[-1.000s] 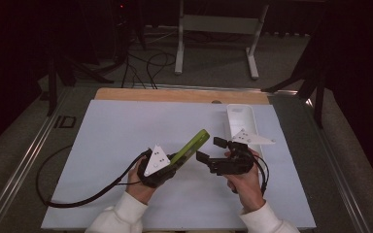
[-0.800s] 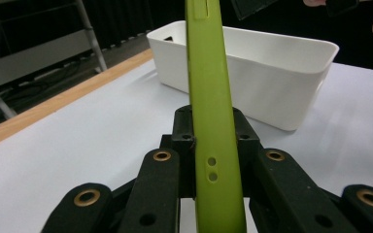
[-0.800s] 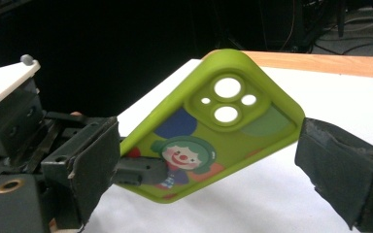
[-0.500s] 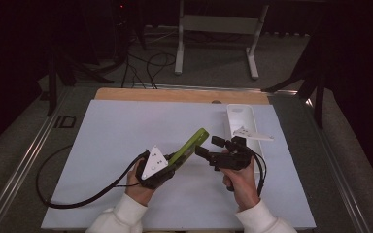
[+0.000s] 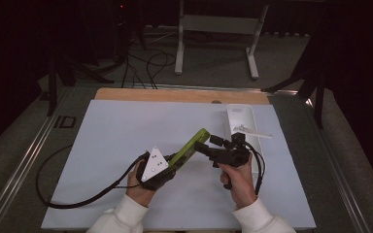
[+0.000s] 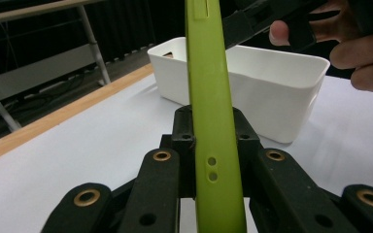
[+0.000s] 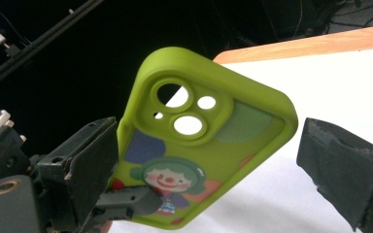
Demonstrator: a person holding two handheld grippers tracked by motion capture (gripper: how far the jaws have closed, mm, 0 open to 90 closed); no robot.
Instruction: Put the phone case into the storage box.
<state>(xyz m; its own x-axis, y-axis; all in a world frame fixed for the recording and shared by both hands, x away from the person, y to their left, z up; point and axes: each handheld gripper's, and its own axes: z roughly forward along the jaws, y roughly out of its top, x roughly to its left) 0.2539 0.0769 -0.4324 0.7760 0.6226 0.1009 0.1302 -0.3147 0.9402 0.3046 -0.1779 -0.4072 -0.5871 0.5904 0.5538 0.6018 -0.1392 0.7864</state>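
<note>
A lime-green phone case (image 5: 190,145) is held tilted above the white mat, its lower end in my left gripper (image 5: 176,161), which is shut on it. In the left gripper view the case (image 6: 213,97) stands edge-on between the black jaws of the left gripper (image 6: 211,121). My right gripper (image 5: 208,143) points left at the case's upper end. In the right gripper view the case (image 7: 199,145) shows its camera cut-outs and a clown picture between the right gripper's (image 7: 209,141) open jaws. The left pad (image 7: 90,165) is at the case's edge and the right pad (image 7: 345,170) stands apart from it.
A white bin (image 5: 238,116) stands on the mat at the right, just beyond the right gripper, with pale items (image 5: 250,130) across it; it is also close behind the case (image 6: 272,87). A wooden strip (image 5: 175,95) edges the far side. The left gripper's cable (image 5: 77,199) loops left.
The right gripper has edged away from the person, toward the case's upper end. The left gripper and the case have stayed in place.
</note>
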